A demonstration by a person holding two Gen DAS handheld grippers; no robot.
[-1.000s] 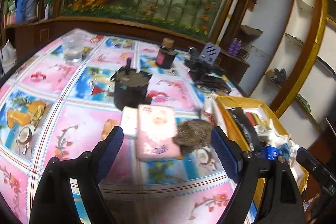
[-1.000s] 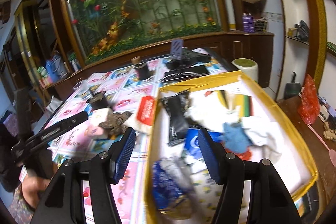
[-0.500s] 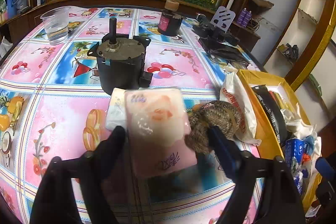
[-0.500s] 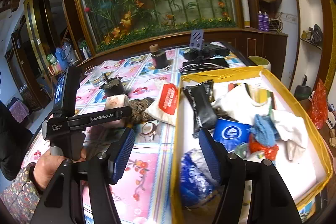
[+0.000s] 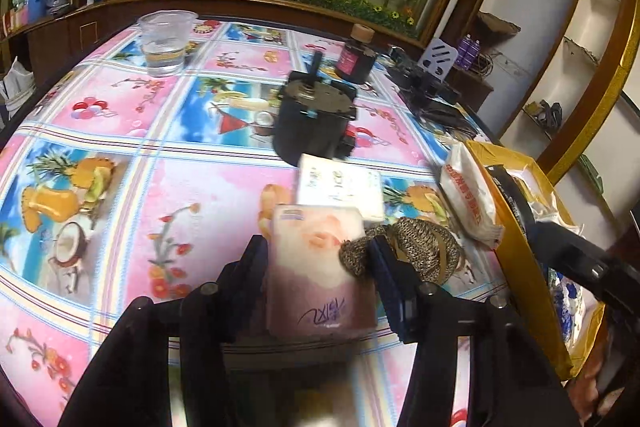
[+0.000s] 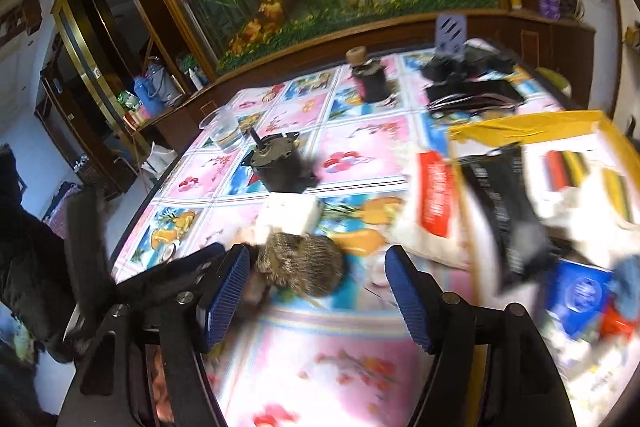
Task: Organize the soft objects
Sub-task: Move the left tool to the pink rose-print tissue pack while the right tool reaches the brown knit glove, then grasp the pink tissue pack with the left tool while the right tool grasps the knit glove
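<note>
A pink tissue packet (image 5: pixel 320 267) lies between the pads of my left gripper (image 5: pixel 320 261), whose jaws are closing and touch both its long sides. Against the packet's right side rests a brown-grey knitted bundle (image 5: pixel 416 247). In the right wrist view the knitted bundle (image 6: pixel 304 265) sits just ahead of my right gripper (image 6: pixel 316 291), close to its left finger (image 6: pixel 224 291). That gripper's jaws are opening and nothing is pressed between them. A white soft packet (image 5: pixel 340 187) lies just behind the pink one. The yellow box (image 6: pixel 520 127) on the right holds several soft items.
A black motor (image 5: pixel 312 119), a plastic cup of water (image 5: pixel 166 43) and a dark bottle (image 5: pixel 356 55) stand farther back on the patterned tablecloth (image 5: pixel 120 147). A white bag with a red label (image 5: pixel 468 199) leans on the box. Black devices and cables (image 6: pixel 472 83) lie at the far right.
My left gripper moved forward over the pink packet and its jaws narrowed onto it. My right gripper swung left from above the yellow box to the knitted bundle, with its jaws widening.
</note>
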